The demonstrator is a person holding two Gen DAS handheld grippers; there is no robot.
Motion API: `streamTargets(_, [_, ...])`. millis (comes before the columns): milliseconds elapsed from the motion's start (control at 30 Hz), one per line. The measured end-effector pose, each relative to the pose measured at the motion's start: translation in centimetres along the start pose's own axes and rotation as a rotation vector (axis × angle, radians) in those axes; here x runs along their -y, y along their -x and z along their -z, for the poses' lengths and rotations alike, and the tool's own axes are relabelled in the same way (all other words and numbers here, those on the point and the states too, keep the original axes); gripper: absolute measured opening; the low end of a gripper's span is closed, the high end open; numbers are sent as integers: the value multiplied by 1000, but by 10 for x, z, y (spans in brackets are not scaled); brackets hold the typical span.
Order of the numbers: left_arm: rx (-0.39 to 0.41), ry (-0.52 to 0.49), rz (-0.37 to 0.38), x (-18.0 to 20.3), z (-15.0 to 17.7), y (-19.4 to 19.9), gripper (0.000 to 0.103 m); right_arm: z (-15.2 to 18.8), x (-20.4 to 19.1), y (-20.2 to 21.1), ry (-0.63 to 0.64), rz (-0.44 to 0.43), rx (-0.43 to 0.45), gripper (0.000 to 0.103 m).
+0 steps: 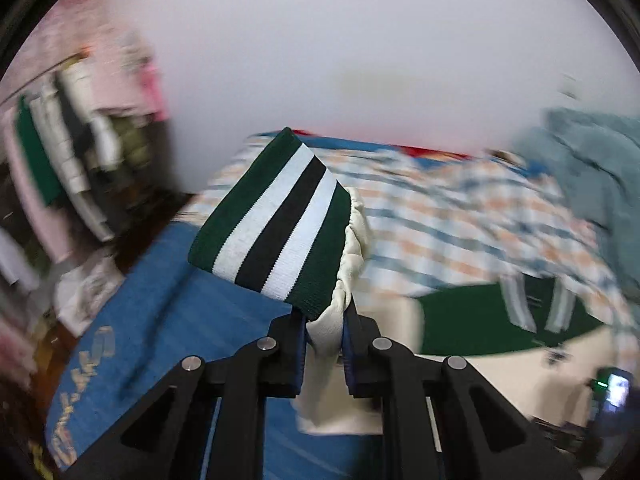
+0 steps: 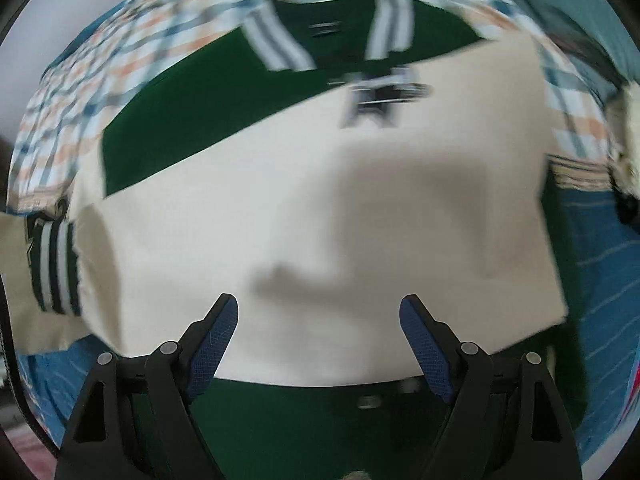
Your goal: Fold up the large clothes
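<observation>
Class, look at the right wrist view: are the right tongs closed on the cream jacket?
No. The right tongs stand wide open above the jacket, with no cloth pinched between the pads.

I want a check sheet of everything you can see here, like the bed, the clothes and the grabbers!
Surface: blue bedcover, partly under a checked sheet.
Job's things: cream and green jacket lies spread flat; its striped cuff is lifted, sleeve gathered behind it.
Clutter: teal garment at the bed's far right; blurred hanging clothes at left.
Grippers: left gripper shut on cream sleeve fabric beside the cuff; right gripper open above the jacket, nothing between its fingers.
Cables: nothing seen.
Surroundings: plain pale wall; a small lit device at lower right, too blurred to name.
</observation>
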State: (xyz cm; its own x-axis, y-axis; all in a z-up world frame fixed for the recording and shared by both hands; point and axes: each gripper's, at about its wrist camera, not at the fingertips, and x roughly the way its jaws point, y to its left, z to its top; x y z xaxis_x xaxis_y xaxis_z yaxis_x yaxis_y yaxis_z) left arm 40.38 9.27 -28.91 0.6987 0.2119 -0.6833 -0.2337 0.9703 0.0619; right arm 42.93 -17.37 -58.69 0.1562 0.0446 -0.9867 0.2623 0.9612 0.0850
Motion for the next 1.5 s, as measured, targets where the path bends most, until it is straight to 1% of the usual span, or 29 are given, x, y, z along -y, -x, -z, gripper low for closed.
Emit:
streamTargets(100, [-57, -82, 121, 86, 13, 6, 11, -4, 44, 9, -27, 17, 25, 85])
streamTargets(167, [-90, -133, 184, 137, 25, 9, 11, -3, 75, 13, -64, 18, 27, 85])
streamTargets(200, [-109, -154, 213, 163, 31, 10, 11, -2, 97, 16, -96, 8, 27, 85])
streamTargets(233, [-136, -188, 248, 200, 41, 9, 11, -2, 117, 18, -122, 2, 25, 85])
streamTargets(267, [-156, -212, 266, 224, 48, 8, 11, 2, 144, 20, -159, 0, 19, 85])
streamTargets(333, [-203, -265, 318, 286, 67, 3, 11, 9, 183, 24, -211, -9, 13, 85])
streamTargets(400, [-240, -318, 342, 336, 86, -7, 11, 20, 229, 24, -260, -1, -3, 85])
streamTargets(467, [-286, -369, 350, 371, 104, -17, 12, 31, 265, 21, -291, 5, -16, 85])
streamTargets(500, [-310, -381, 360, 381, 112, -21, 12, 37, 280, 20, -302, 10, -24, 85])
streamTargets(533, [-338, -396, 356, 394, 122, -29, 17, 44, 296, 20, -311, 5, -30, 85])
streamTargets(567, [-358, -411, 333, 404, 132, -37, 18, 51, 311, 20, -317, -11, -30, 85])
streamTargets(600, [-378, -414, 331, 410, 139, -43, 21, 57, 322, 21, -321, -25, -30, 85])
streamTargets(667, [-417, -410, 370, 416, 145, -46, 48, 67, 338, 23, -331, -67, -29, 85])
streamTargets(700, [-431, -411, 388, 419, 146, -46, 84, 74, 348, 25, -336, -104, -24, 85])
streamTargets(733, [-432, -410, 407, 417, 145, -42, 99, 81, 357, 28, -339, -135, -22, 85])
streamTargets(833, [-426, -389, 446, 396, 140, -23, 99, 98, 375, 35, -334, -203, -23, 85])
streamTargets(900, [-428, -355, 423, 372, 140, -10, 99, 107, 382, 39, -324, -243, -33, 85])
streamTargets(967, [-427, -309, 380, 330, 145, 3, 99, 118, 377, 43, -308, -269, -46, 85])
streamTargets(1000, [-425, -290, 315, 300, 151, 11, 99, 120, 376, 43, -293, -276, -56, 85])
streamTargets(1067, [-429, -278, 211, 256, 165, 12, 99, 122, 368, 40, -249, -284, -77, 85])
streamTargets(1100, [-437, -282, 119, 226, 177, 12, 99, 121, 358, 37, -226, -285, -86, 85])
streamTargets(1167, [-459, -284, -8, 187, 196, 6, 99, 123, 334, 33, -160, -268, -87, 85])
streamTargets(1200, [-486, -281, -76, 165, 209, -1, 99, 118, 324, 28, -130, -265, -84, 85])
streamTargets(1300, [-514, -255, -192, 126, 228, -15, 99, 98, 286, 15, -2, -241, -60, 85])
streamTargets(1367, [-507, -251, -256, 110, 237, -25, 99, 80, 258, 2, 107, -177, -62, 84])
streamTargets(1400, [-502, -254, -277, 106, 239, -29, 99, 72, 246, -5, 158, -137, -64, 81])
streamTargets(1433, [-496, -258, -300, 102, 242, -34, 99, 65, 235, -11, 213, -96, -68, 65])
streamTargets(1467, [-496, -254, -316, 99, 244, -38, 99, 59, 230, -13, 250, -62, -60, 55])
streamTargets(1500, [-498, -246, -320, 96, 245, -41, 99, 53, 232, -11, 244, -35, -43, 42])
